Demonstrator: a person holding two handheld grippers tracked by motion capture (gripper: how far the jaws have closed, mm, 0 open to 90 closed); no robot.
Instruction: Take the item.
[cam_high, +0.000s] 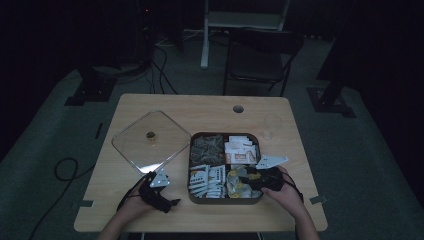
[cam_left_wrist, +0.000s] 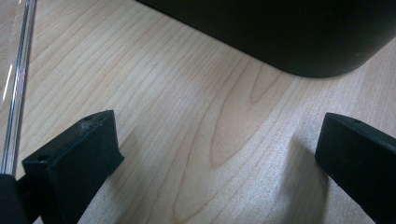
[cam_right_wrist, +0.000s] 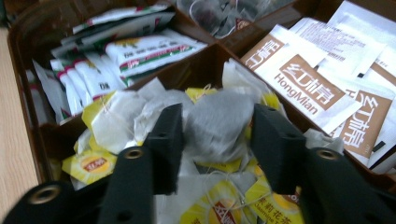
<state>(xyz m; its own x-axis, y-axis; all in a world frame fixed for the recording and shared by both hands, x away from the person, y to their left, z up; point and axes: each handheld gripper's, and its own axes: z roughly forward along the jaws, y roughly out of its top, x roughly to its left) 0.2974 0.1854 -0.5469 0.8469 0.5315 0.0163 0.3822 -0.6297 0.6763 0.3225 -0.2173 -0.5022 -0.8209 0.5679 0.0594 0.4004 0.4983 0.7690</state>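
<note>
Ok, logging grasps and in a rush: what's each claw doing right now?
Left claw: open, empty, over the bare table.
Right claw: closed around a tea bag in the box.

Dim lab, rig stands (cam_high: 92, 85), floor cables (cam_high: 162, 70), folding chair (cam_high: 260, 57)

"HongMian" reads on a brown-and-white sachet (cam_right_wrist: 299, 86) (right gripper view)

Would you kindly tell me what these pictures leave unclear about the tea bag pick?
- Right tongs flank a tea bag; blur hides whether they grip it.
- Dim high view: the packets in the box are too small to read.
- Left tongs: the lid is cut off by the edge.
</note>
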